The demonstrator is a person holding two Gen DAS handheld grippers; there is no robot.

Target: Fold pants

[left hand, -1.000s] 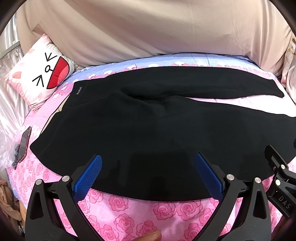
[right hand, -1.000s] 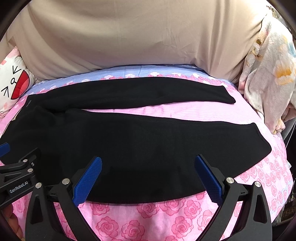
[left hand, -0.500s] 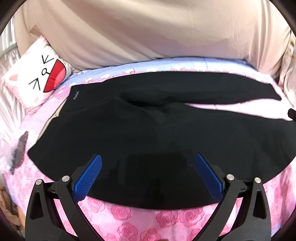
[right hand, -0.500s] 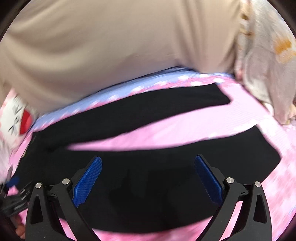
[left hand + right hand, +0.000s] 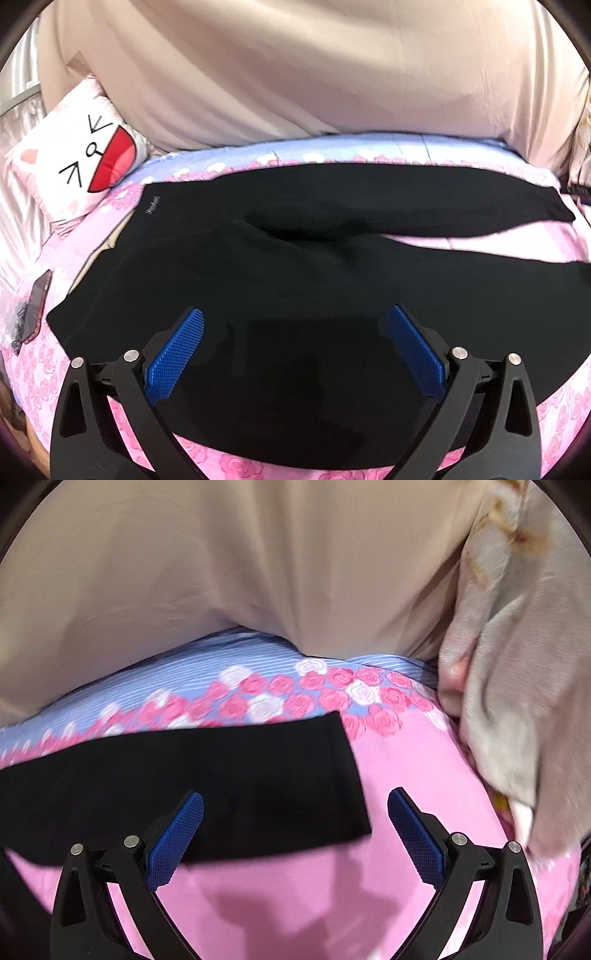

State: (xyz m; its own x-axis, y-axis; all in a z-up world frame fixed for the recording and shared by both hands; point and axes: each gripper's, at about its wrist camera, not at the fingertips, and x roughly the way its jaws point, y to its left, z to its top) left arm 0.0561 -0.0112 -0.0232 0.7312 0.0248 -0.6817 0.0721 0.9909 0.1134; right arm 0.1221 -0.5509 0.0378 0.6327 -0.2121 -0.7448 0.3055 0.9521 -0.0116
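The bed [image 5: 461,158] in front of you is carrying the black pants [image 5: 280,280], which are lying flat across its pink rose-print sheet with the waistband toward the cartoon pillow [image 5: 79,162] and both legs running off to your right. Your left tongs [image 5: 295,345] are hovering wide open and empty over the near leg, while your right tongs [image 5: 295,825], equally wide and empty, are hanging over the far leg's cuff end [image 5: 332,771].

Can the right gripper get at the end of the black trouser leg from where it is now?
Probably yes. The right gripper is open, the leg's cuff lies flat on the pink sheet just ahead, and nothing stands between them.
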